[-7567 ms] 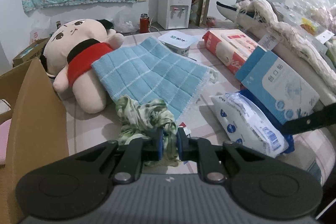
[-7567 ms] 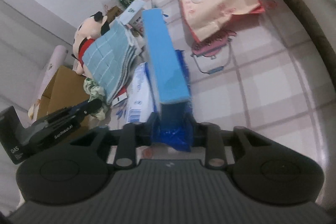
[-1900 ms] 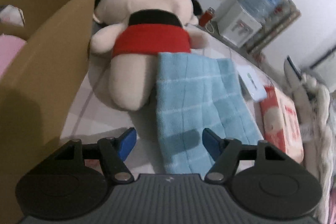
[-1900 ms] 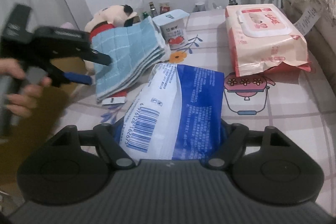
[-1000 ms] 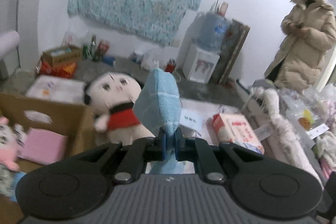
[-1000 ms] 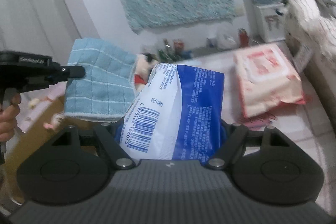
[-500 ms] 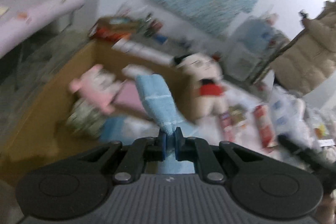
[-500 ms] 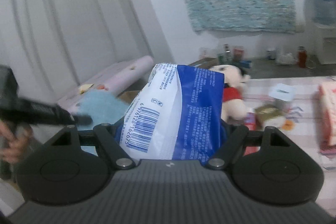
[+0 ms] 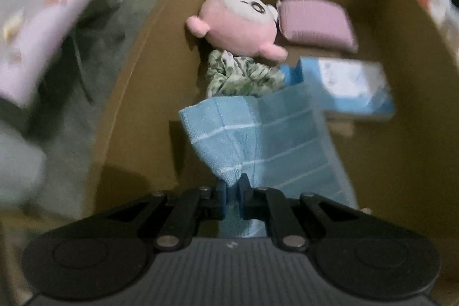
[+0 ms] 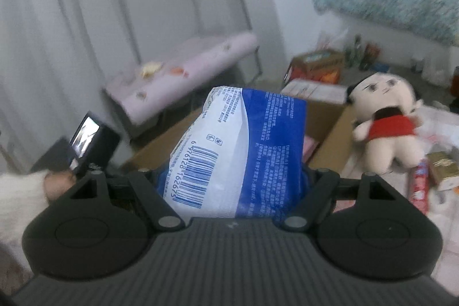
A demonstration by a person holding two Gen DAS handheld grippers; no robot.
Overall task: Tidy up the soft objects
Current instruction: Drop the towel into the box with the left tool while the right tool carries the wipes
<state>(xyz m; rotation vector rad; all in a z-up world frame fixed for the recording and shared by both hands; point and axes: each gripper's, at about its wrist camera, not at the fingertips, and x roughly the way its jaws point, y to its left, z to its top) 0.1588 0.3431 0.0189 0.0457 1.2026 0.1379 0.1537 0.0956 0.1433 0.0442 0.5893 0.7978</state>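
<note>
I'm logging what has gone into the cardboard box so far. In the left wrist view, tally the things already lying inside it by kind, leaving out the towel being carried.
Plush toys: 1, the pink plush toy
Cushions: 1, the mauve pad
Cloths: 1, the green patterned cloth
Packs: 1, the light blue pack
Total: 4

We see our left tool pointing steeply downward, its two blue-tipped jaws pinched almost together on a fold of light blue checked cloth that hangs from them. Our right tool points forward and slightly down, its jaws spread wide and pressed against both sides of a soft blue and white plastic pack. At the right view's left edge, our left hand in a pale fuzzy sleeve grips its handle.
</note>
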